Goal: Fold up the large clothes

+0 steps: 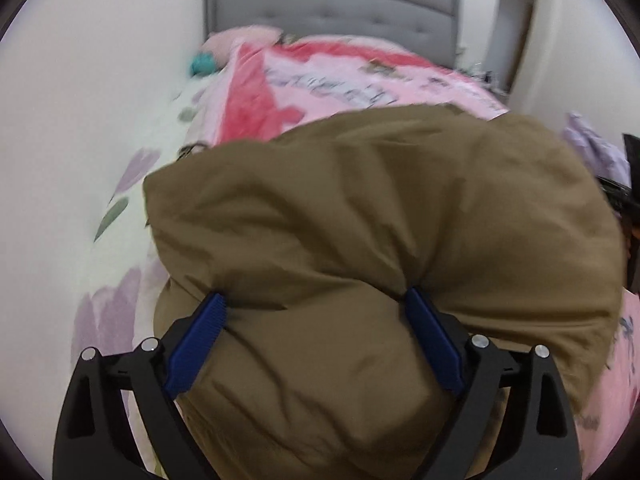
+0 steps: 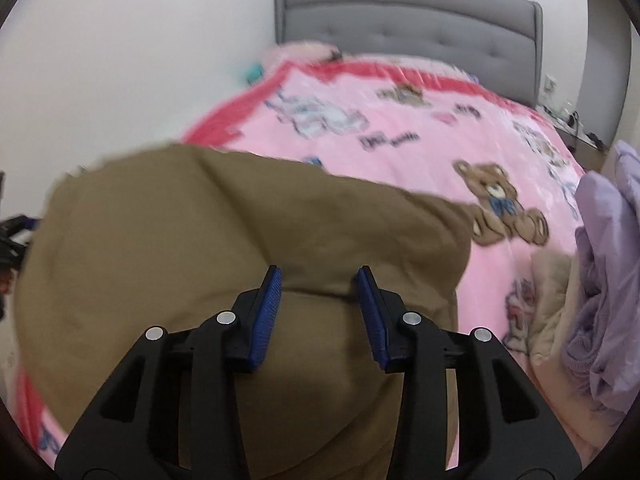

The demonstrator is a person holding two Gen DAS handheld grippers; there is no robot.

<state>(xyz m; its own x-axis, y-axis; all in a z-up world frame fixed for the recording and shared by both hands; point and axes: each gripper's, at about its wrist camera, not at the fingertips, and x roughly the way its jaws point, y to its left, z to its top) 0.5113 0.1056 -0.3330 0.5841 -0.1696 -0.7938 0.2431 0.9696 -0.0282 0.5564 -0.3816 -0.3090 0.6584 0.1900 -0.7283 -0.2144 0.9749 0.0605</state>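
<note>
A large puffy olive-brown garment (image 1: 380,220) lies bunched on the bed; it also shows in the right wrist view (image 2: 200,220). My left gripper (image 1: 316,300) has its blue pads (image 1: 200,344) pressed into a thick bundle of it, jaws wide but clamped on the cloth. My right gripper (image 2: 318,276) grips a narrower fold of the same garment between its blue pads (image 2: 266,312). The right gripper's black frame shows at the right edge of the left wrist view (image 1: 628,200).
The pink teddy-bear blanket (image 2: 400,128) covers the bed, with a grey tufted headboard (image 2: 400,20) behind. A lilac garment pile (image 2: 600,280) lies at the right. A white wall (image 1: 80,120) runs along the left. A floral sheet (image 1: 132,200) shows beside the blanket.
</note>
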